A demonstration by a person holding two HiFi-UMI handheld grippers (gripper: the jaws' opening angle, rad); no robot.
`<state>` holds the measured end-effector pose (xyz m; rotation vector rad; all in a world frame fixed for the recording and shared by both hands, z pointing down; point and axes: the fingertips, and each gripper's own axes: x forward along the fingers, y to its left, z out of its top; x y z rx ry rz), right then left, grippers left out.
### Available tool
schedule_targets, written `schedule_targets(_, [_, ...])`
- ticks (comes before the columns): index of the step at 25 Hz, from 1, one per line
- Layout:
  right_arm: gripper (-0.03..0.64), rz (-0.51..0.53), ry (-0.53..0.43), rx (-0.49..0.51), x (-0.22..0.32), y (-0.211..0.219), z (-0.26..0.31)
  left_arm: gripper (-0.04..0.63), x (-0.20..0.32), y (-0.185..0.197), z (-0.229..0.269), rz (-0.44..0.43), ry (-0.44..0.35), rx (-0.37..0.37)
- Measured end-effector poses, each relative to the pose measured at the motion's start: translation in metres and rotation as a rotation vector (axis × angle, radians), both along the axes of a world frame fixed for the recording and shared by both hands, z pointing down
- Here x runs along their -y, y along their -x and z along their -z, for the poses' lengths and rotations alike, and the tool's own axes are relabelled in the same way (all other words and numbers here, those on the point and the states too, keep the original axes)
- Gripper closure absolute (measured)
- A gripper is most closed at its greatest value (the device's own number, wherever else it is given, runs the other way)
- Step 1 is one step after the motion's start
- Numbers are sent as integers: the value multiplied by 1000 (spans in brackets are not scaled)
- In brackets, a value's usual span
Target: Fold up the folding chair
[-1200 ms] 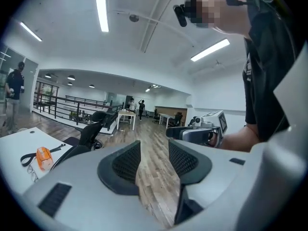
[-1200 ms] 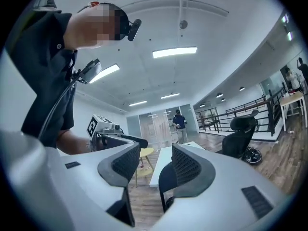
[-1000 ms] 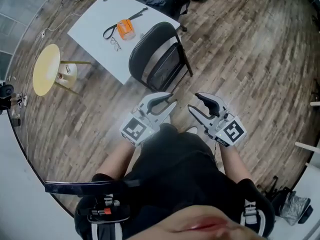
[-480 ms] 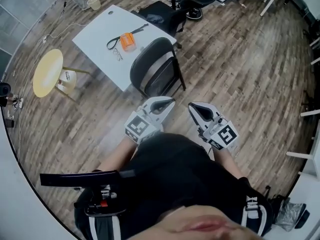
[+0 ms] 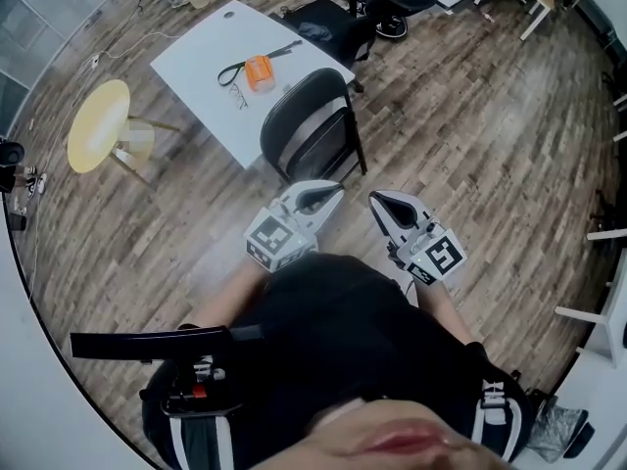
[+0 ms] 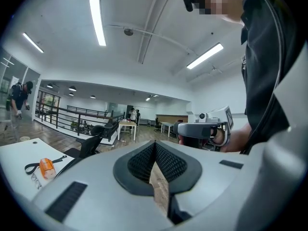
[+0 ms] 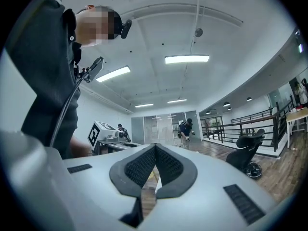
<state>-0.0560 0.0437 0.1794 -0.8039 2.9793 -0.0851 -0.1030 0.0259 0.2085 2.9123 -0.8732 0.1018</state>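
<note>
The folding chair (image 5: 312,127), black-framed with a grey seat, stands on the wood floor against the corner of a white table (image 5: 196,52). Both grippers are held side by side in front of the person's body, short of the chair and not touching it. My left gripper (image 5: 333,191) is shut with nothing in it, and its ribbed pads (image 6: 144,160) meet at the tip. My right gripper (image 5: 376,199) is shut and empty too, its pads (image 7: 168,163) pressed together. Each gripper view shows the other gripper: the right gripper (image 6: 202,129) and the left gripper (image 7: 103,134). The chair is hidden in both.
On the white table lie an orange object (image 5: 259,70), a black strap and glasses. A round yellow stool (image 5: 98,125) stands to the left and a black office chair (image 5: 377,3) lies beyond the table. Railings, desks and people show far off in the gripper views.
Both grippers' jaws were open a second ago and are now shut on nothing. Both grippers have risen a little toward the chair's side of the picture.
</note>
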Motion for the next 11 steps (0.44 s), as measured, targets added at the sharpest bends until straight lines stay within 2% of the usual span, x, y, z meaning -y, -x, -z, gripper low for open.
schedule_targets(11, [607, 26, -11, -17, -2, -1, -1, 591, -2, 0, 3, 6, -4, 6])
